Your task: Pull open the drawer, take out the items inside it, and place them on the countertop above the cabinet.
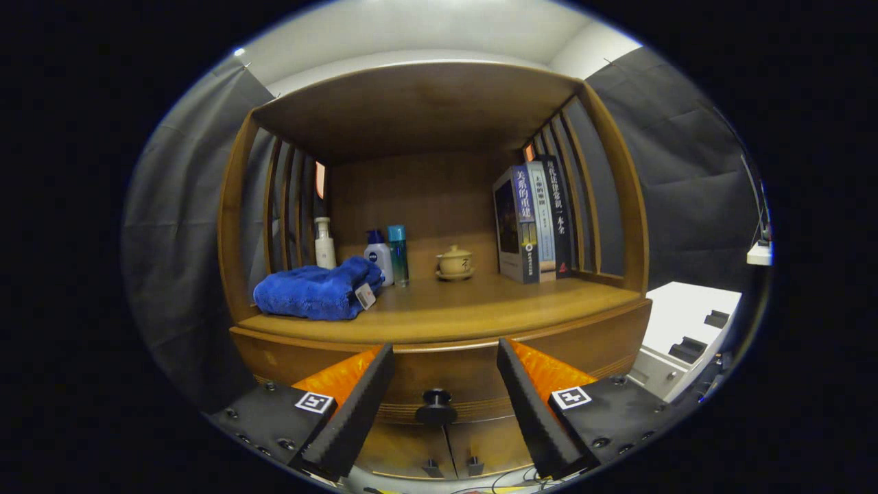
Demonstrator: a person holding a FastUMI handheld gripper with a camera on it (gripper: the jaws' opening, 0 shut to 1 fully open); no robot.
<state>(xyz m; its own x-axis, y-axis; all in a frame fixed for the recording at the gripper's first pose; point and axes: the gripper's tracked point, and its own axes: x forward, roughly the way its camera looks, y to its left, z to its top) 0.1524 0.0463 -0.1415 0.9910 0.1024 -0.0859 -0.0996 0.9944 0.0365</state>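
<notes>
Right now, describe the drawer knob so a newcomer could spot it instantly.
Start at the wooden cabinet with its open shelf. Just below the countertop edge runs the closed drawer front. The knob sits at its middle, between the open gripper fingers with neither touching it: one dark round knob, unlike the two small door pulls lower down.

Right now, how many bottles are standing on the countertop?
3, at the back left behind the blue towel: a white pump bottle, a white bottle with blue cap, a teal bottle. The towel may hide more.
</notes>
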